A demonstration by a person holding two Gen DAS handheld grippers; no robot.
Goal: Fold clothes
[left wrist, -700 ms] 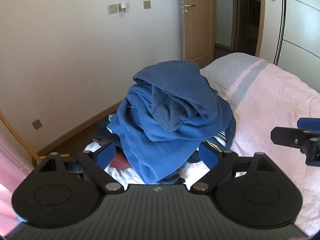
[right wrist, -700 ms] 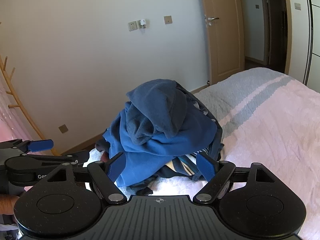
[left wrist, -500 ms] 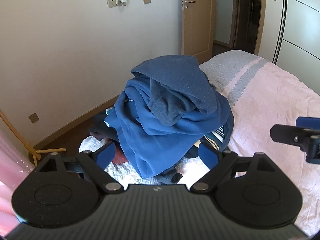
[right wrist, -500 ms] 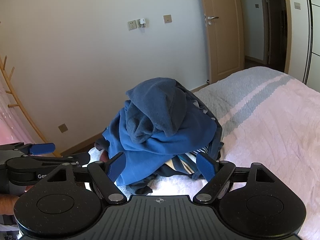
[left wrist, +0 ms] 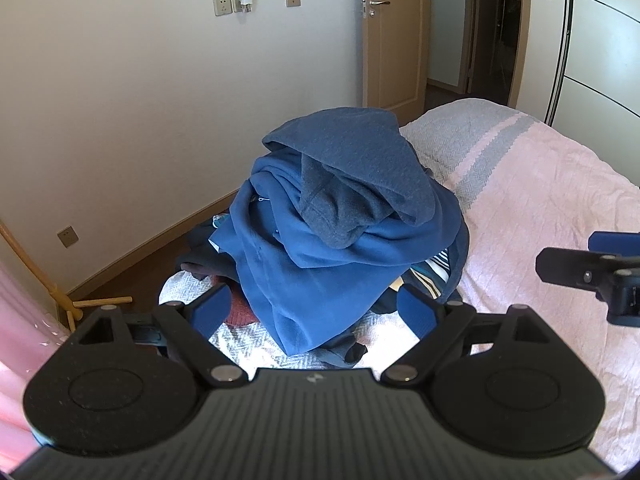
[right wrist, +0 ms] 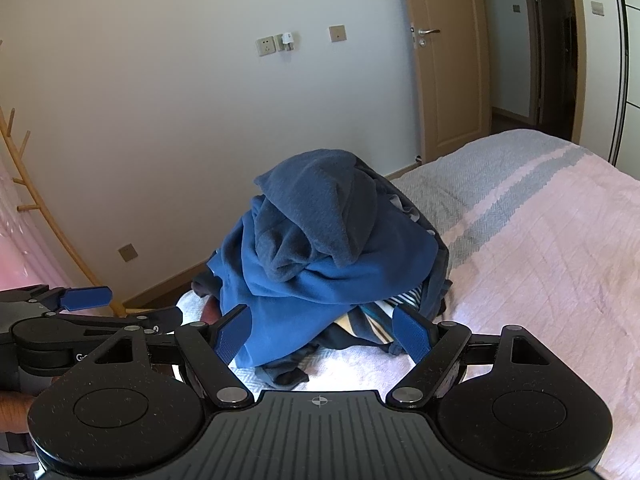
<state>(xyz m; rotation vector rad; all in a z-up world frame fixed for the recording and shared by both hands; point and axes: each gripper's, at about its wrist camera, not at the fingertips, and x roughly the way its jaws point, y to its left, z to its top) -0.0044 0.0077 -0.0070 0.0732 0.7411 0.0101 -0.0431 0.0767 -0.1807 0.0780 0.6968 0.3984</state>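
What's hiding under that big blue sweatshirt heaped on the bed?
Beneath the big blue fleece sweatshirt a striped garment, a dark red cloth and dark clothing peek out on the pink bedspread. How many more garments lie inside the heap is covered.

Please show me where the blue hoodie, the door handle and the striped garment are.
blue hoodie (left wrist: 320, 264): left wrist view, front panel.
door handle (right wrist: 429, 32): right wrist view, lever.
striped garment (right wrist: 404, 303): right wrist view, edge visible under the hoodie.

Both tongs, the left tongs (left wrist: 314, 307) and right tongs (right wrist: 322, 334), are built of black plastic, with blue pads (right wrist: 232, 334), silver pivot screws and ribbed housings.
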